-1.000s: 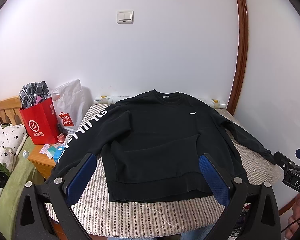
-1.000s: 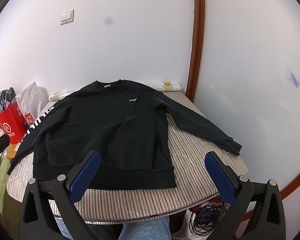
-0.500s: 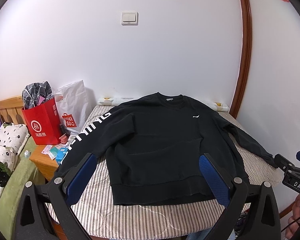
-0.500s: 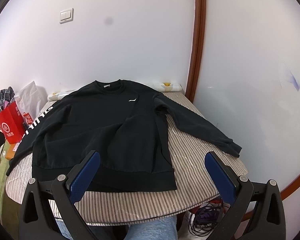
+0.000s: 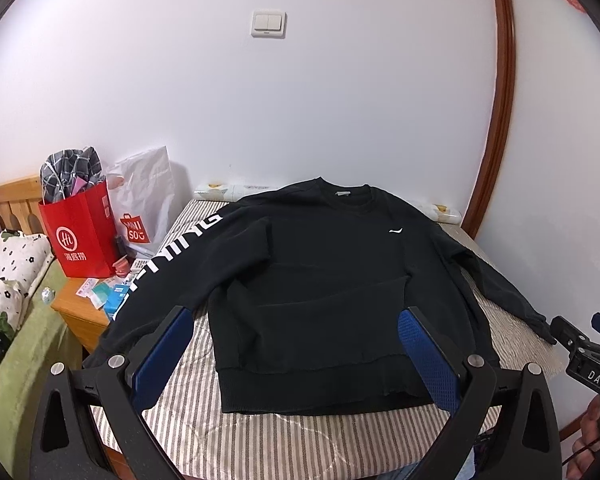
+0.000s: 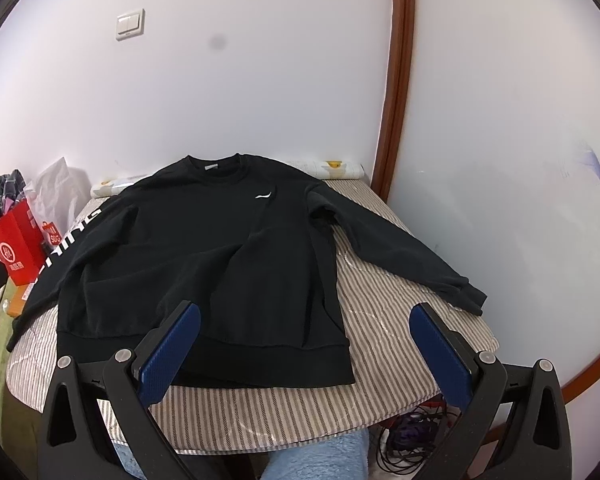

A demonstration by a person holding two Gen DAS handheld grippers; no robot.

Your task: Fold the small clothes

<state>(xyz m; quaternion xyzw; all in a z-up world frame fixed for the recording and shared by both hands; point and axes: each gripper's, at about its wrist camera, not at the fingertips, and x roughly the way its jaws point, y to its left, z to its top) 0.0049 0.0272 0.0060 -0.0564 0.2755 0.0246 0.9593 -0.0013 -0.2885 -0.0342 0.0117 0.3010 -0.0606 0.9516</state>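
A black sweatshirt (image 5: 320, 280) lies flat, front up, on a striped table (image 5: 300, 440), collar toward the wall and both sleeves spread out. White letters run down its left sleeve (image 5: 172, 256). It also shows in the right wrist view (image 6: 204, 256), with the right sleeve (image 6: 400, 236) reaching toward the table's right edge. My left gripper (image 5: 296, 332) is open and empty, held above the hem. My right gripper (image 6: 304, 328) is open and empty, held above the hem's right corner.
A red paper bag (image 5: 80, 232) and a white shopping bag (image 5: 144, 200) stand on a small wooden stand (image 5: 80, 316) left of the table. A bed with a green cover (image 5: 12, 360) is at far left. Cables (image 6: 416, 428) lie under the table's right side.
Both grippers have shifted slightly, the left view drifting left and a little closer to the sweatshirt. The sweatshirt has not moved and both grippers stay open.
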